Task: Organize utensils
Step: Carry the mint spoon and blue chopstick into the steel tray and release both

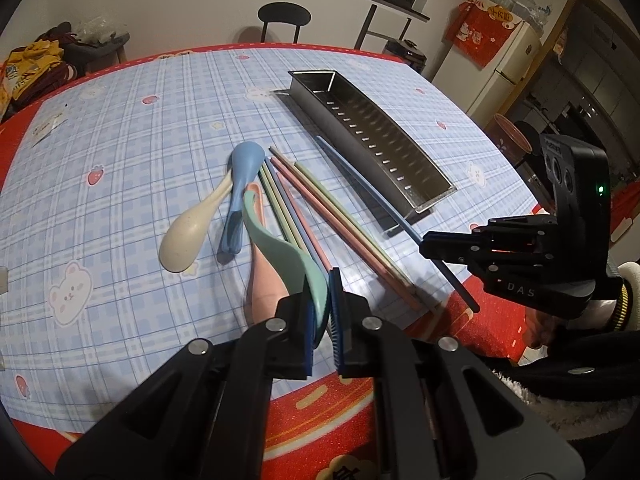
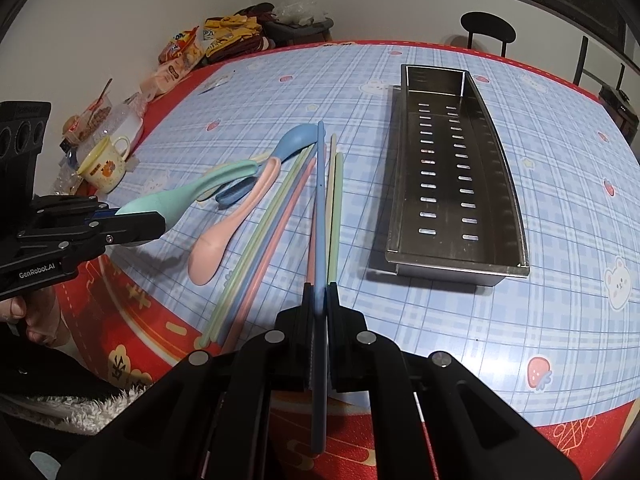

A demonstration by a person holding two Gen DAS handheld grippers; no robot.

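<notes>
My left gripper (image 1: 325,312) is shut on the bowl of a green spoon (image 1: 286,244), lifted off the table; the same gripper (image 2: 160,222) and green spoon (image 2: 192,190) show at the left of the right wrist view. My right gripper (image 2: 319,292) is shut on a blue chopstick (image 2: 320,200), which points toward the far side; in the left wrist view this gripper (image 1: 424,245) holds the blue chopstick (image 1: 360,178) beside the steel tray. A pink spoon (image 1: 266,280), a blue spoon (image 1: 242,184), a cream spoon (image 1: 192,236) and several pastel chopsticks (image 1: 320,216) lie on the checked tablecloth.
A long perforated steel tray (image 2: 516,208) stands empty right of the utensils; its rim (image 1: 434,178) shows in the left wrist view. A yellow mug (image 2: 106,164), snack bags and jars crowd the table's far left edge. A black chair (image 1: 284,20) stands behind the table.
</notes>
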